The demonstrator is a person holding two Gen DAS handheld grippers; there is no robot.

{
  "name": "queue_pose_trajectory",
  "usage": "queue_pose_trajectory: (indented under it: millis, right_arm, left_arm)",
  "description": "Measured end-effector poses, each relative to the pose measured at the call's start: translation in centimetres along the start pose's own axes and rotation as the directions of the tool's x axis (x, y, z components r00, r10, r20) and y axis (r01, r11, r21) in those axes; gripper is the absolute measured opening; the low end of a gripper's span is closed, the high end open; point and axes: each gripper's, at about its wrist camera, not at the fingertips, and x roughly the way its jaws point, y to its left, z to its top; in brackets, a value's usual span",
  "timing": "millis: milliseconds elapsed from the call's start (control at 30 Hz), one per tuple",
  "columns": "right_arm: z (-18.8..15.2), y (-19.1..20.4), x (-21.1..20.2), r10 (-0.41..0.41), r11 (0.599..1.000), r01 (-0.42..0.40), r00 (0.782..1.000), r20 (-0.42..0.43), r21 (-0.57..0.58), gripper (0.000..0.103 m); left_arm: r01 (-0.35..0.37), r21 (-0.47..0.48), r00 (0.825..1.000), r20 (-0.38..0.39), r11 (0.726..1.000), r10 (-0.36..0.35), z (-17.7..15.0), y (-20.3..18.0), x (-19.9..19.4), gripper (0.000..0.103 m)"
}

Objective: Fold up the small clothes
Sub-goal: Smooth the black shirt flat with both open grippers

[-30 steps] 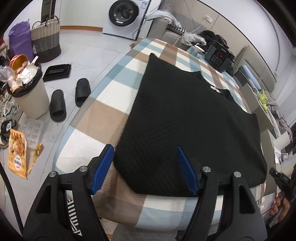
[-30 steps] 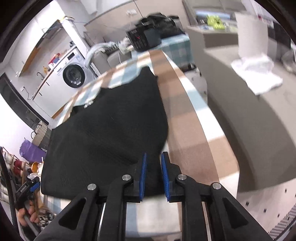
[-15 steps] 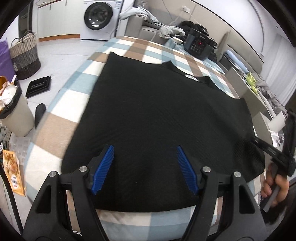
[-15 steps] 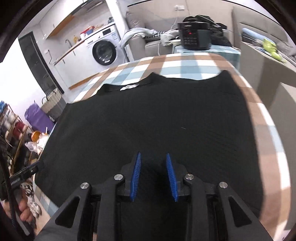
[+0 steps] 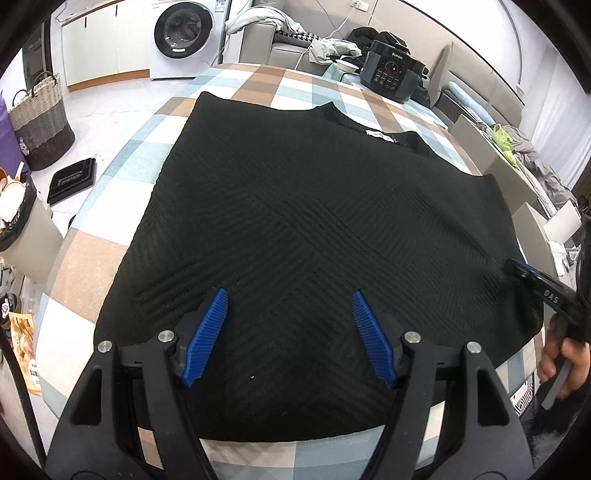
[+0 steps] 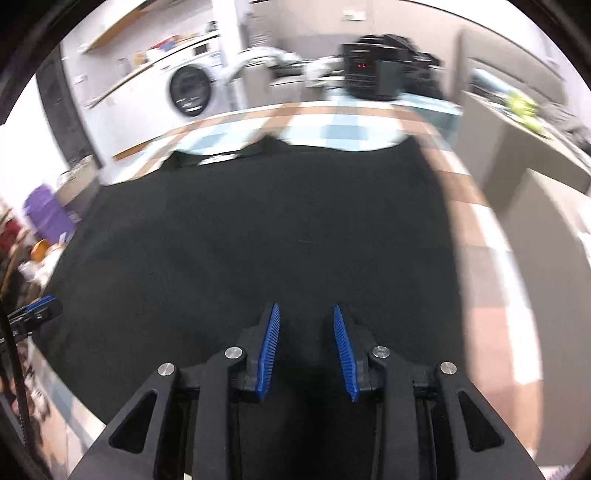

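Jaws on left gripper [image 5: 289,295] spread wide, nothing between them, hovering over near hem of black knit top [image 5: 314,229]. Right gripper [image 6: 306,310] parted narrowly, has just been opening, empty, also above it. Top lies flat on checked tablecloth [image 5: 258,79], neck label [image 5: 378,135] at far edge.

The left gripper [image 5: 288,332] hangs over the near part of a black knitted garment [image 5: 314,229], its blue pads wide apart with nothing between them. The garment lies flat on a checked tablecloth [image 5: 258,79], neck opening and white label [image 5: 379,135] at the far side. At the right edge a hand [image 5: 563,363] holds the right gripper [image 5: 543,291]. Far behind stand a black cooker [image 5: 391,70] and a washing machine [image 5: 183,31]
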Motion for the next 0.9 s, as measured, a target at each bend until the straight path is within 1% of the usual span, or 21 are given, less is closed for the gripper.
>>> queue_pose_trajectory:
  millis: [67, 133, 233, 300, 367, 500, 567, 700, 733, 767, 800, 833, 900]
  right_arm:
    - [-0.9, -1.9, -0.5, -0.022, 0.999, 0.022, 1.0, -0.018, 0.03, 0.031]
    - [-1.9, -3.4, -1.4, -0.017, 0.997, 0.019, 1.0, -0.024, 0.075, 0.031]
    - [-3.2, -4.2, -3.1, -0.018, 0.997, 0.019, 1.0, -0.016, 0.081, 0.031]
    - [-4.3, -4.8, -4.1, -0.018, 0.994, 0.019, 1.0, -0.01, 0.11, 0.032]
    - [-5.3, -5.5, -4.7, 0.006, 0.987, -0.004, 1.0, -0.009, 0.16, 0.032]
    - [-6.5, -6.8, -5.9, 0.026, 0.969, -0.03, 1.0, 0.016, 0.245, 0.033]
    - [-6.8, -7.5, -6.2, 0.033, 0.956, -0.04, 0.999, 0.03, 0.29, 0.04]
    - [-7.7, -8.9, -6.1, 0.114, 0.925, -0.121, 0.993, 0.041, 0.36, 0.04]
    - [-7.7, -9.0, -5.9, 0.133, 0.919, -0.143, 0.99, 0.052, 0.368, 0.04]
    - [-7.7, -9.1, -5.8, 0.154, 0.91, -0.167, 0.986, 0.065, 0.38, 0.036]
    - [-7.7, -9.1, -5.7, 0.17, 0.906, -0.186, 0.983, 0.075, 0.379, 0.03]
    - [-7.5, -8.9, -5.6, 0.189, 0.904, -0.205, 0.979, 0.08, 0.374, 0.022]
    - [-7.2, -8.4, -6.1, 0.202, 0.905, -0.223, 0.975, 0.095, 0.364, 0.022]
  left_arm:
    - [0.002, 0.0, 1.0, 0.004, 1.0, -0.002, -0.1, 0.2, -0.1, 0.068]
    - [0.003, -0.003, 1.0, 0.006, 1.0, -0.003, -0.3, 0.3, -0.2, 0.068]
    - [-0.006, 0.002, 1.0, 0.009, 1.0, 0.006, -0.5, 0.3, -0.7, 0.068]
    - [-0.003, 0.0, 1.0, 0.014, 1.0, 0.003, -0.8, 0.3, -1.1, 0.068]
    - [0.002, -0.006, 1.0, 0.019, 1.0, -0.001, -1.1, 0.5, -1.6, 0.068]
    - [0.003, -0.014, 1.0, 0.024, 1.0, -0.003, -1.8, 0.7, -2.6, 0.068]
    - [0.004, -0.015, 1.0, 0.025, 1.0, -0.003, -2.1, 0.7, -3.1, 0.068]
    - [0.005, -0.026, 1.0, 0.021, 1.0, -0.005, -2.7, 0.8, -3.7, 0.068]
    - [0.005, -0.028, 1.0, 0.019, 1.0, -0.005, -2.8, 0.9, -3.8, 0.068]
    - [0.003, -0.027, 1.0, 0.018, 1.0, -0.003, -2.9, 0.8, -4.0, 0.068]
    - [-0.002, -0.024, 1.0, 0.017, 1.0, 0.002, -3.0, 0.8, -4.1, 0.068]
    - [-0.008, -0.022, 1.0, 0.016, 1.0, 0.008, -3.1, 0.8, -4.2, 0.068]
    - [-0.014, -0.022, 1.0, 0.015, 1.0, 0.014, -3.2, 0.9, -4.6, 0.068]
